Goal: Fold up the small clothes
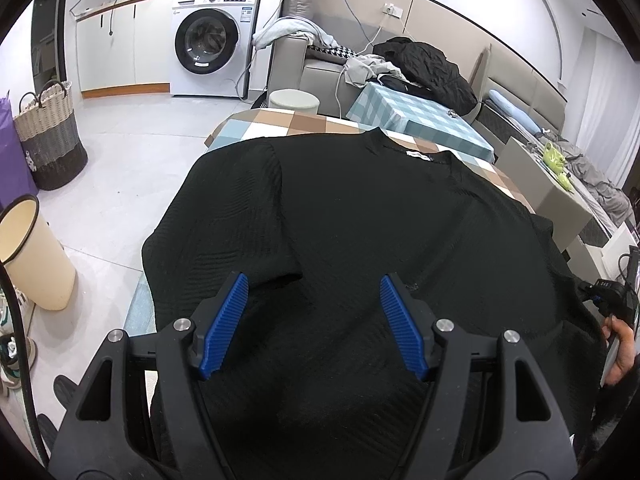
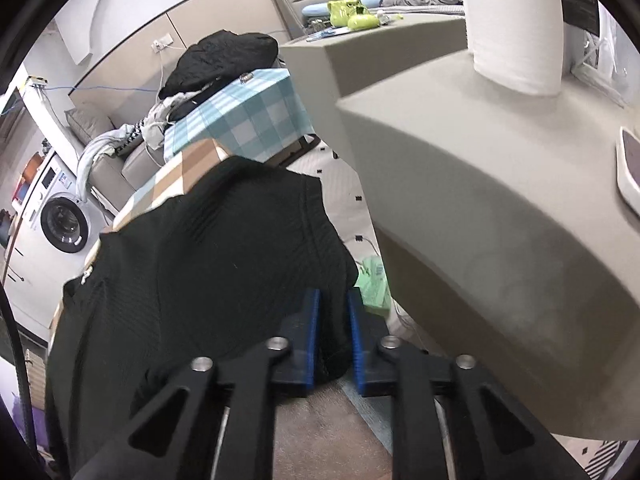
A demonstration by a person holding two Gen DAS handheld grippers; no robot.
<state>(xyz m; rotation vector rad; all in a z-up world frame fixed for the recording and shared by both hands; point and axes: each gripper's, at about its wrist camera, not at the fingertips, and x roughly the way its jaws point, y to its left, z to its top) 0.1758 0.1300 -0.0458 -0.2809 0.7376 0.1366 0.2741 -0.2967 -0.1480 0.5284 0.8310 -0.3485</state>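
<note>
Jaws of the right gripper [image 2: 334, 300] clamp the black shirt's [image 1: 360, 220] edge; left gripper [image 1: 314, 286] jaws apart above it; collar points away.

You get bright, even indoor light in both views, with soft shadows. The black top [image 1: 360, 216] swallows its own detail. Fisheye bending curves the edges, dark vignettes fill the corners, and the right wrist view is slightly motion-blurred.
</note>
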